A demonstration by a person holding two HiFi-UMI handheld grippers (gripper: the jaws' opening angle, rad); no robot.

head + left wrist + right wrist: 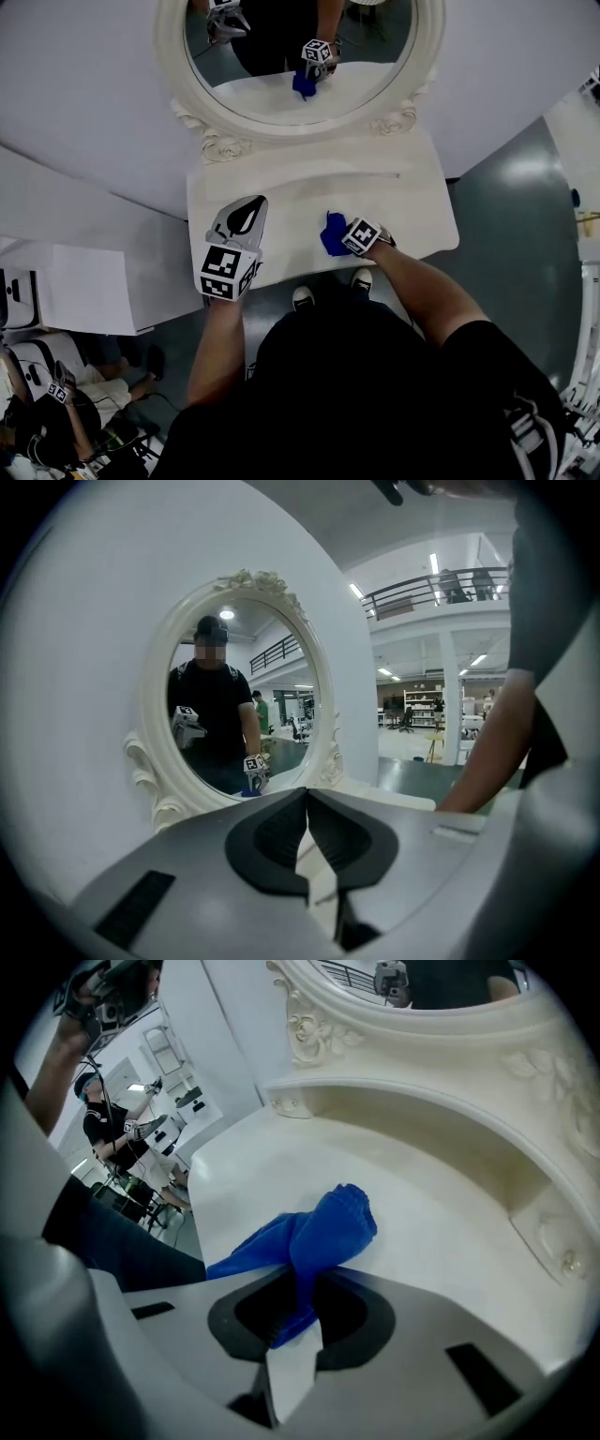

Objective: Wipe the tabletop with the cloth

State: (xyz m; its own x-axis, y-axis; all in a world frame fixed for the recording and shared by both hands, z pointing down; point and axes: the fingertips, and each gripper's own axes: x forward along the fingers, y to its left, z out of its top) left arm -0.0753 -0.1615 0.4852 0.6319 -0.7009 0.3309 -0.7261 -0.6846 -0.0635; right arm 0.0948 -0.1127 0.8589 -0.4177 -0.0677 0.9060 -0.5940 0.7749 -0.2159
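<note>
The blue cloth [323, 1227] sits bunched on the white bench [431, 1241] near its front edge, pinched in the right hand-held gripper [298, 1288]. The left hand-held gripper [307, 808] is closed on nothing. Wiping seems to be in hand; the next move calls for dragging the cloth, pressed down, across the bare top.

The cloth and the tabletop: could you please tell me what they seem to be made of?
The cloth looks like soft matte fabric, bunching in folds. The tabletop is smooth, cream, faintly glossy: perhaps painted wood or plastic.
</note>
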